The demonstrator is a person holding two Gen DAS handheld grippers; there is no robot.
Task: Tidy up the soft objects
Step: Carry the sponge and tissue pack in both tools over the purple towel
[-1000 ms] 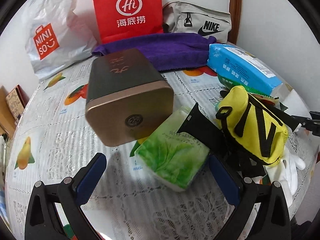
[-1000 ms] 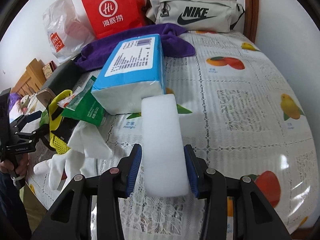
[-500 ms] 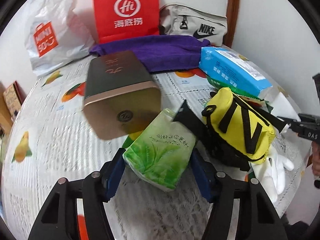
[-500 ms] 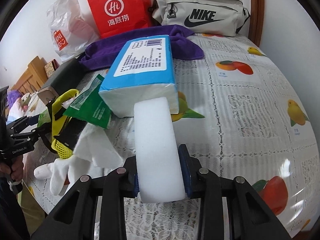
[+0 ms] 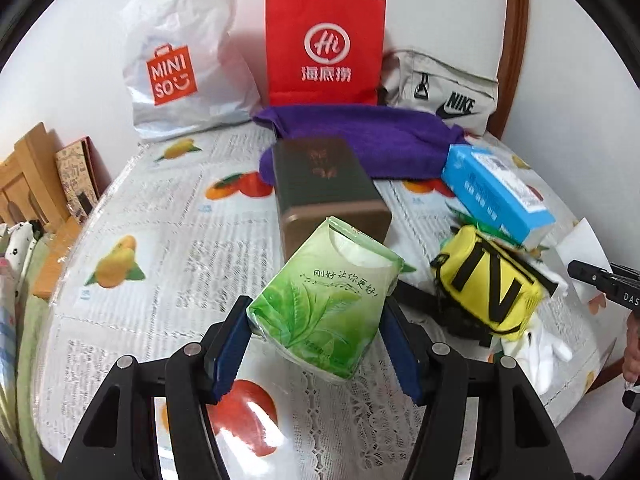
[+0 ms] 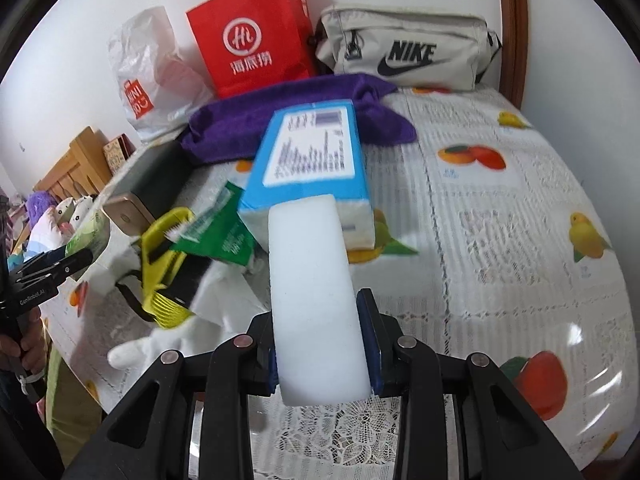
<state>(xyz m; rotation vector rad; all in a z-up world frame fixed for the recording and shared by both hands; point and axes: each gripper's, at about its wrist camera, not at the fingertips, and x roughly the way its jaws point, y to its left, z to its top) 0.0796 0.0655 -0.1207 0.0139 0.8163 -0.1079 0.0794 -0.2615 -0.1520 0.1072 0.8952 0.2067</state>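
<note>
My left gripper (image 5: 316, 344) is shut on a green tissue pack (image 5: 324, 300) with a leaf print, held raised above the table in front of a brown tin box (image 5: 324, 188). In the right wrist view my right gripper (image 6: 320, 344) is shut on a white foam sponge block (image 6: 312, 276), lifted off the tablecloth. Just beyond the block lies a blue tissue pack (image 6: 308, 160). A yellow pouch (image 5: 488, 284) with black straps and white gloves (image 5: 536, 348) lie to the right of the green pack.
Along the back wall stand a white plastic bag (image 5: 180, 60), a red paper bag (image 5: 324, 44) and a grey Nike bag (image 6: 408, 52), with a purple towel (image 5: 360, 136) in front. A small green packet (image 6: 220, 232) lies by the yellow pouch. The fruit-print tablecloth (image 6: 500, 220) covers the table.
My left gripper closed on the green tissue pack and lifted it up off the table. My right gripper tightened on the white foam block and raised it slightly.
</note>
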